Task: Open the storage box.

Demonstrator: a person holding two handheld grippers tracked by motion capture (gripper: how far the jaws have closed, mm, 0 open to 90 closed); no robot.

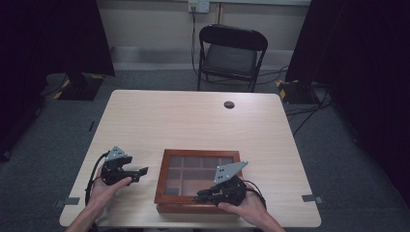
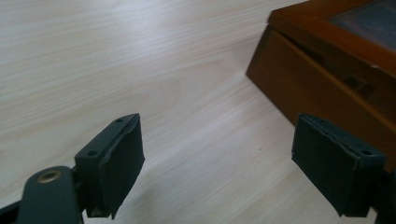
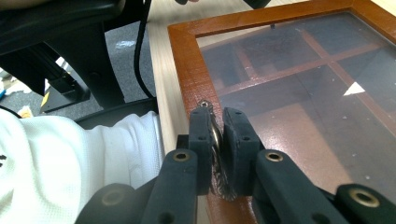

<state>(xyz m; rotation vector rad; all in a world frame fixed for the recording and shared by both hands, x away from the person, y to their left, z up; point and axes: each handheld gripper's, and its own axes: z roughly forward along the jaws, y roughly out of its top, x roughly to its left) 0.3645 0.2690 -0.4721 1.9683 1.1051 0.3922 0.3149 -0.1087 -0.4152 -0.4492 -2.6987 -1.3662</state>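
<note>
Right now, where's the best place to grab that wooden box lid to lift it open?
Grip the small metal latch on the front edge of the wooden box lid, coming from the person's side. It juts from the frame; the right gripper is already shut on it.

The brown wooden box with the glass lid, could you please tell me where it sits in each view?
High view: brown wooden box with the glass lid, bottom centre, between both grippers.
Left gripper view: upper right, its side wall.
Right gripper view: centre and right, lid frame.
Shared landmark: the pale wooden table.
</note>
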